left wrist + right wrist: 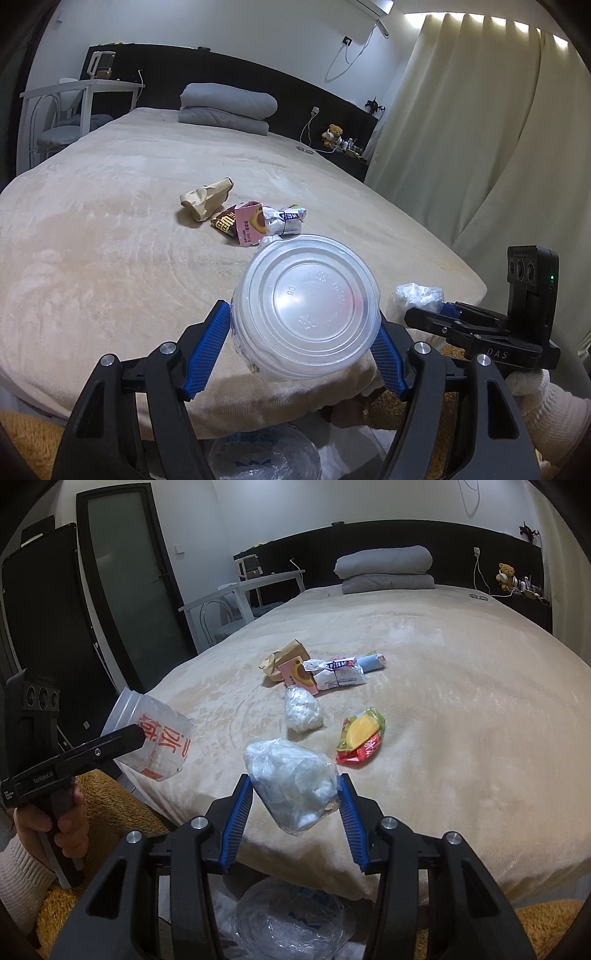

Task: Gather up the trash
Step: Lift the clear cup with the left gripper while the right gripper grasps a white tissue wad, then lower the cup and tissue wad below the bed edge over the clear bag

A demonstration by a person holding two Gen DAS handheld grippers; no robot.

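Observation:
My left gripper (301,339) is shut on a clear plastic cup with a lid (306,314), held near the front edge of the bed; the cup also shows in the right wrist view (155,738). My right gripper (295,805) is shut on a clear bag of crumpled white tissue (291,782), seen from the left wrist view too (419,297). On the beige blanket (443,701) lie a brown paper bag (284,657), a pink carton (297,677), a white wrapper (338,674), a wad of white plastic (301,710) and a yellow-red snack packet (362,736).
A clear plastic bag (288,919) lies open on the floor below both grippers, on an orange rug (110,812). Folded grey bedding (386,570) sits at the headboard. A white desk and chair (236,598) stand left of the bed, curtains (480,147) right.

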